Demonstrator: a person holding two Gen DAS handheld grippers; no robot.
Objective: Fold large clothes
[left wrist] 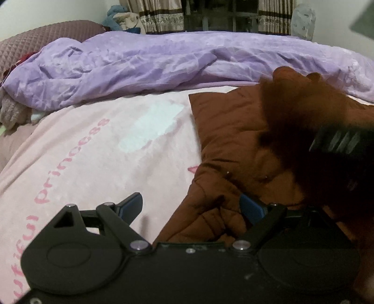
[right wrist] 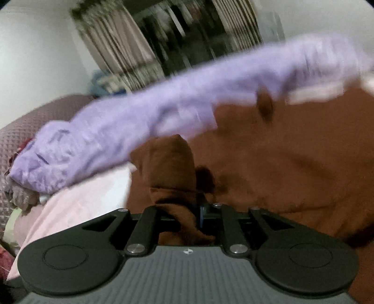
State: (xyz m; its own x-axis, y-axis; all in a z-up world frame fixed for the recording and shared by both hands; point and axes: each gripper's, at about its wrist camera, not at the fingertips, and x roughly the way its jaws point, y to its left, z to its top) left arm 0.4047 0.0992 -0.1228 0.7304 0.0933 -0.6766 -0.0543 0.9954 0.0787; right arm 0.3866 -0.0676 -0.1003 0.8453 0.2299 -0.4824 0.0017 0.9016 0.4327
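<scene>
Jacket [left wrist: 233,140]: padded, soft, bulky; lies ahead of open left jaws.
Right gripper [right wrist: 187,210]: jaws clamped on a brown fold.
Hold: seams, hem.

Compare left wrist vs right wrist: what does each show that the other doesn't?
Left wrist only: the left claw, open over the brown jacket edge; pink "princess" lettering on the pink sheet; the right claw's body entering, blurred. Right wrist only: the right claw shut on a bunch of jacket fabric, the whole view motion-blurred. Both: the jacket, the purple duvet, the sheet, the curtains and the quilted pillow.
</scene>
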